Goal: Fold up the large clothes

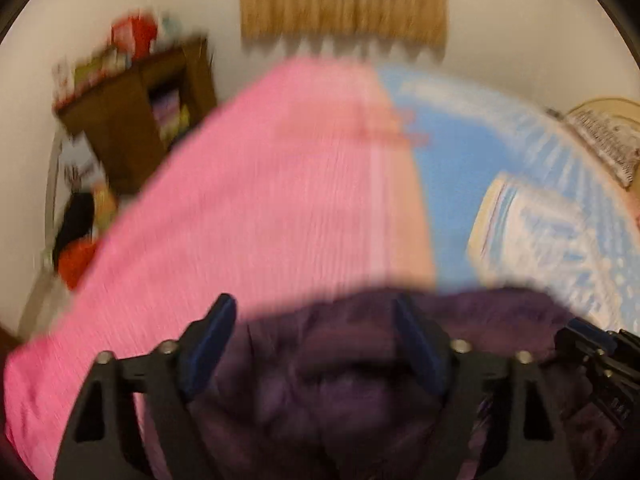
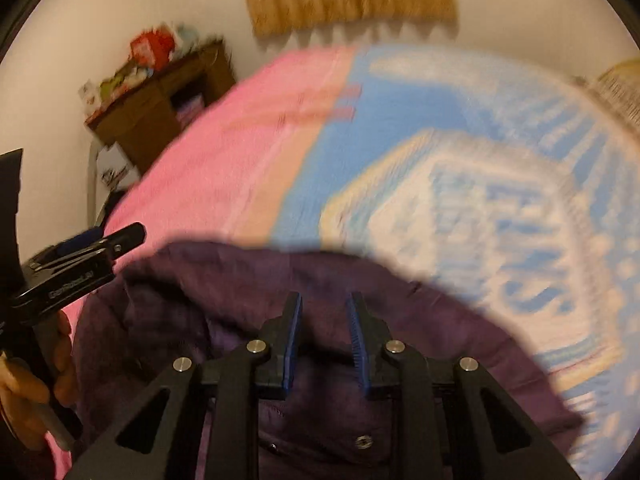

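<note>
A dark purple garment (image 1: pixel 352 376) lies bunched on the bed, at the near edge of both views (image 2: pixel 420 344). It has metal snap buttons (image 2: pixel 363 441). My left gripper (image 1: pixel 316 312) is open, its blue pads wide apart over the purple cloth. My right gripper (image 2: pixel 325 300) is open with a narrower gap, also over the purple cloth, nothing between its pads. The left gripper shows at the left of the right wrist view (image 2: pixel 80 256), held in a hand. Both views are blurred by motion.
The bed is covered by a pink sheet (image 1: pixel 248 208) and a blue and white patterned blanket (image 2: pixel 500 208). A brown wooden shelf (image 1: pixel 140 120) with clutter on top stands by the far left wall. A tan curtain (image 1: pixel 344 0) hangs on the back wall.
</note>
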`<state>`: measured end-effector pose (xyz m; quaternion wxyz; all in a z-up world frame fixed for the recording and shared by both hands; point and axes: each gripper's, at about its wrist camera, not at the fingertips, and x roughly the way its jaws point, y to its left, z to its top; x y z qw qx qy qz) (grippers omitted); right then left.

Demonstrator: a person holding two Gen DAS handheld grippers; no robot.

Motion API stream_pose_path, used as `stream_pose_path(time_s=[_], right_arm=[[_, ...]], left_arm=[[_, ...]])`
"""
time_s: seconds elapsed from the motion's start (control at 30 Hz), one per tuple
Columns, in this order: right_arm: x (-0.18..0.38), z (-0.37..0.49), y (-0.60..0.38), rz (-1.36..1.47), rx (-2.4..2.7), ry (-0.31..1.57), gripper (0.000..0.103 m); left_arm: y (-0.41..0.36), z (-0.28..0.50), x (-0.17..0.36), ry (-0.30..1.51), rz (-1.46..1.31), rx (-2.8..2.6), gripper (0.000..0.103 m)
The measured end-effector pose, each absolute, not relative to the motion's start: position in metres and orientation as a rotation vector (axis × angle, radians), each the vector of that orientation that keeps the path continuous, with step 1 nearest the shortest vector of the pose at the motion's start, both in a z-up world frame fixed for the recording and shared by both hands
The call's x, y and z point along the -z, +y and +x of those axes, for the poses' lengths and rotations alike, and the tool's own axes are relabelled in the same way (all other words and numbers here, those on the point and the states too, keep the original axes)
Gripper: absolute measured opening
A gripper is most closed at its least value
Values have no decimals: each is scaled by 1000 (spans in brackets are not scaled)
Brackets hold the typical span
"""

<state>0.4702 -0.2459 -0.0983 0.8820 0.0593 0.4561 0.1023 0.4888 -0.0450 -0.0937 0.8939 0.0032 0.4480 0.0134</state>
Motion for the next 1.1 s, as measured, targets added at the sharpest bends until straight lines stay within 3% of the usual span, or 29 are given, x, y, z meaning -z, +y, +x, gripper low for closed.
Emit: stream_pose_path(time_s=[0.1,0.2,0.37,0.5,0.63,0.9,1.03,1.07,1.1], right_arm=[[137,468,-249,100,-238,982,24],[143,464,-261,167,-259,926,24],[138,460,-237,20,-185,899,24],[121,443,-256,4,-87,871,24],[141,449,-287,181,-148,922,24],[140,450,-269,55,-98,863,25],[108,422,-292,186,-156,799,26],[91,399,-302,229,-172,715,29],[79,380,-311,253,-187,657,44]], left_arm=[[-37,469,134,974,-50,-24,84],[-35,460,135,934,-78,-40,87],[-51,467,141,914,30,-159,103],[-56,470,142,917,19,-156,103],[-55,469,142,912,40,-169,103],[-43,465,141,918,-28,-131,103],[-21,453,120,947,-119,-25,99],[-16,444,113,930,-128,-8,99],[-11,427,100,889,-112,-13,99]])
